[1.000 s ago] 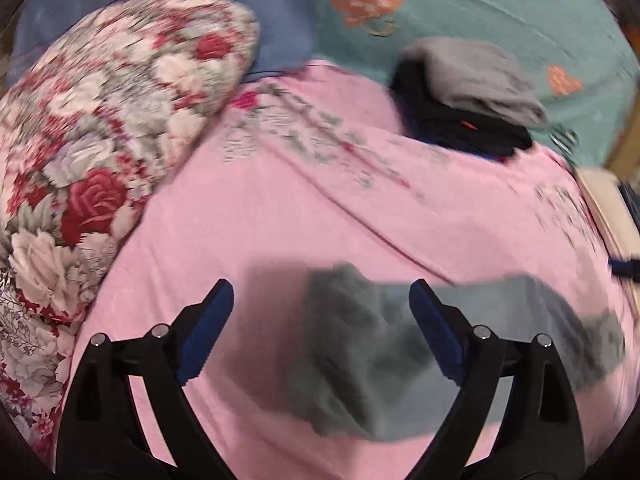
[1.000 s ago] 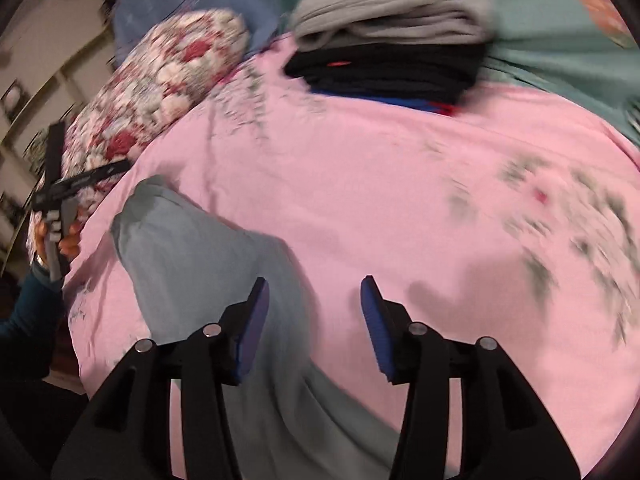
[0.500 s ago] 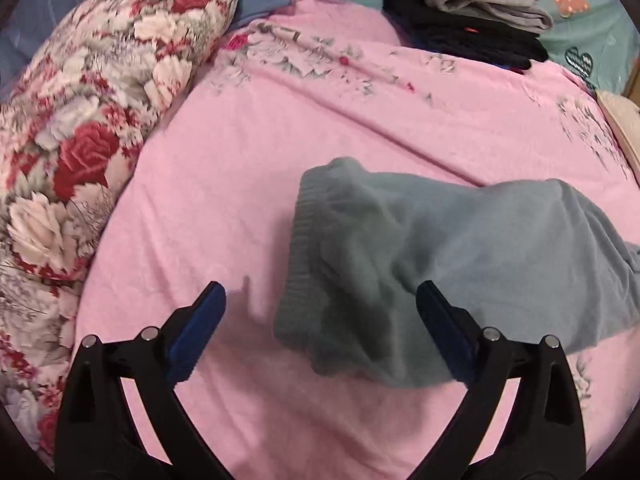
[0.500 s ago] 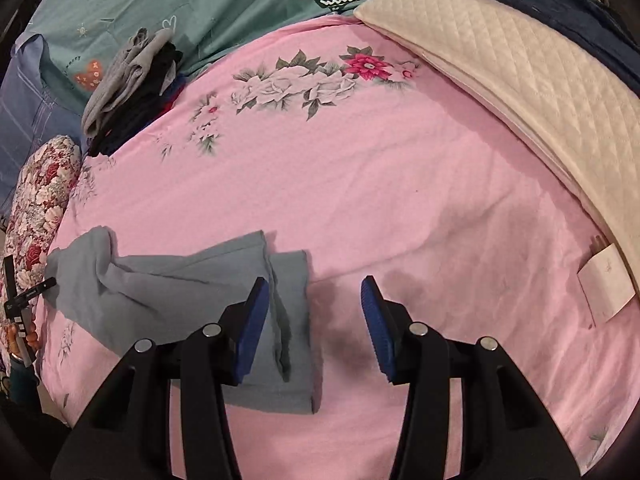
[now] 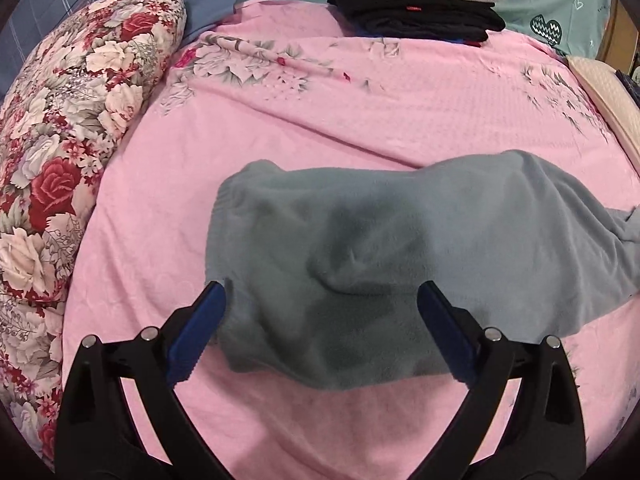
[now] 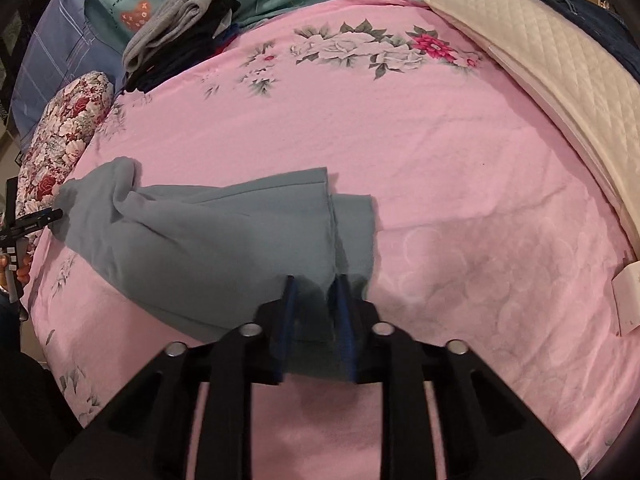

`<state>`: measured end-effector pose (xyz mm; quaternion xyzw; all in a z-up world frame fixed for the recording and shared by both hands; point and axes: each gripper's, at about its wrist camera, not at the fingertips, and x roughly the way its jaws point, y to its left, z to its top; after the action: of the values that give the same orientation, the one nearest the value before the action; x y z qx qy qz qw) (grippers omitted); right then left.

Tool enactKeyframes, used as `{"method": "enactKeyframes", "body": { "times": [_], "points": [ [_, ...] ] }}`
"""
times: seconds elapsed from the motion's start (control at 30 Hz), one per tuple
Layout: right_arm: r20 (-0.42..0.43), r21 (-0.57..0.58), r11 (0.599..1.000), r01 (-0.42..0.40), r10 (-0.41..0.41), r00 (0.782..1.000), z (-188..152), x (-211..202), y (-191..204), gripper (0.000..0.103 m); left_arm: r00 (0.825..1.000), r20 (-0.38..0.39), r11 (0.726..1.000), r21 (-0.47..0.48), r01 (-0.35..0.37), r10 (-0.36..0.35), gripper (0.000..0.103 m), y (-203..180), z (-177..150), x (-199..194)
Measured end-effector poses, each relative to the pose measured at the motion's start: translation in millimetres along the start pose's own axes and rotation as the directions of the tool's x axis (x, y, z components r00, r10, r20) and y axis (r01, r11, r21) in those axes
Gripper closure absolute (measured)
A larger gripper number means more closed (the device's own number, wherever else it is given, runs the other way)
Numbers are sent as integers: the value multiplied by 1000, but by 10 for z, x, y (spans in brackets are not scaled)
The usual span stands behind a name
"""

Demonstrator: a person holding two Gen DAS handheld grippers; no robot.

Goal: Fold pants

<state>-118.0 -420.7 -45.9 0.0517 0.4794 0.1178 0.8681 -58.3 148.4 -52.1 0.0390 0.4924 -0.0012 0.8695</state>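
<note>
Two tongs work one pair of grey-blue pants [image 5: 400, 248] lying flat on a pink floral bedsheet [image 5: 360, 120]. Right tongs [image 6: 316, 284] are closing on the leg cuffs, cloth between the pads; left tongs [image 5: 320, 296] stand spread wide over the waistband end, gripping nothing. Soft, light fleece should drape and bunch, so hems and waistband look the surest holds. Beyond the tongs lie a stack of folded clothes [image 5: 416, 4] and a rose-print pillow [image 5: 80, 120].
</note>
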Motion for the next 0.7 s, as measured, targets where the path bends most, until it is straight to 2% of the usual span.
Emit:
{"method": "enactKeyframes", "body": {
  "times": [0.07, 0.13, 0.37, 0.4, 0.53, 0.57, 0.6, 0.63, 0.67, 0.7],
  "points": [
    [-13, -43, 999, 11, -12, 1000, 0, -26, 100, 101, 1000, -5, 1000, 8, 11, -11, 5, -24, 15, 47],
    [-19, -70, 997, 27, -28, 999, 16, -50, 190, 101, 1000, -5, 1000, 21, 16, -16, 5, -48, 29, 75],
    [64, 24, 994, 104, -106, 992, 201, -536, 92, 101, 999, 2, 998, 47, 45, -45, 5, -30, 55, 84],
    [50, 40, 993, 114, -116, 992, 173, -555, 51, 101, 999, 3, 998, 50, 44, -45, 5, -23, 52, 87],
    [-123, 75, 988, 136, -127, 984, -120, -279, -49, 100, 999, -2, 997, 57, 47, -47, 5, -20, 37, 104],
    [-169, 65, 985, 162, -149, 974, -167, -198, -47, 99, 999, -1, 997, 59, 47, -47, 5, -22, 31, 94],
    [-184, 55, 981, 187, -174, 967, -194, -170, -31, 91, 999, 0, 997, 62, 49, -49, 5, -21, 24, 76],
    [-167, 58, 978, 199, -187, 968, -166, -205, -33, 85, 999, 2, 997, 64, 50, -50, 5, -19, 18, 59],
    [-139, 72, 978, 196, -185, 973, -115, -266, -38, 73, 999, 5, 997, 66, 47, -48, 5, -15, 9, 43],
    [-102, 74, 980, 185, -177, 979, -53, -328, -26, 71, 999, 4, 997, 67, 42, -42, 5, -11, 1, 39]
  ]
}}
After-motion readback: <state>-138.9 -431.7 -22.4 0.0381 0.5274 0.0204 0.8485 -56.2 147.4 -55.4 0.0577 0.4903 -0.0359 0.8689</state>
